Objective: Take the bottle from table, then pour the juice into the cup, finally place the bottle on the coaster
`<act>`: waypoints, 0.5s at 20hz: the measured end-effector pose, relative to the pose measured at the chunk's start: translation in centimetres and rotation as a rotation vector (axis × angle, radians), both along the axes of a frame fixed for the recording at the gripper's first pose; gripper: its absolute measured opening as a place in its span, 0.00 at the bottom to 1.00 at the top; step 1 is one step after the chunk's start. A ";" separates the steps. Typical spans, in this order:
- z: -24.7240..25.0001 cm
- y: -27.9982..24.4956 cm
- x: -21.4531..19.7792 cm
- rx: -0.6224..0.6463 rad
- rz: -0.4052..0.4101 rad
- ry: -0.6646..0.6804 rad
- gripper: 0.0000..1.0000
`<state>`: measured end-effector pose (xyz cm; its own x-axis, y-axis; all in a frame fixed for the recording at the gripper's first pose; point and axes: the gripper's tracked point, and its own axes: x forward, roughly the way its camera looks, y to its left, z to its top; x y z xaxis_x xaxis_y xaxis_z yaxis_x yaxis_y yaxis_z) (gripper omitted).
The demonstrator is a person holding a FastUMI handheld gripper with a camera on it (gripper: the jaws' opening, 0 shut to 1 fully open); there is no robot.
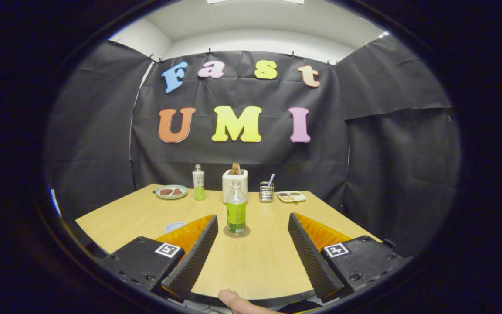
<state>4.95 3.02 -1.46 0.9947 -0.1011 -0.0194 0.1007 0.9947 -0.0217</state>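
Observation:
A clear bottle (pixel 236 212) with a green label and a little green juice stands upright on a round coaster (pixel 236 234) in the middle of the wooden table (pixel 255 261). My gripper (pixel 252 217) is open, with its fingers wide apart and nothing between them. The bottle is just ahead of the fingers, nearer the left fingertip and apart from both. A pale round rim, which may be the cup (pixel 174 226), peeks out beside the left finger, mostly hidden by it.
Along the table's far edge stand a plate of food (pixel 171 191), a second bottle (pixel 198 182), a white toaster (pixel 235 182), a metal holder with a straw (pixel 266 192) and a small tray (pixel 291 196). A person's fingertip (pixel 232 299) shows below the fingers.

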 end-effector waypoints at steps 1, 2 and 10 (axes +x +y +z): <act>-0.8 -0.4 -0.2 0.009 0.002 0.009 1.00; -1.2 -0.5 -0.2 0.018 0.006 0.009 1.00; -1.9 -3.3 -0.4 0.003 -0.015 -0.005 1.00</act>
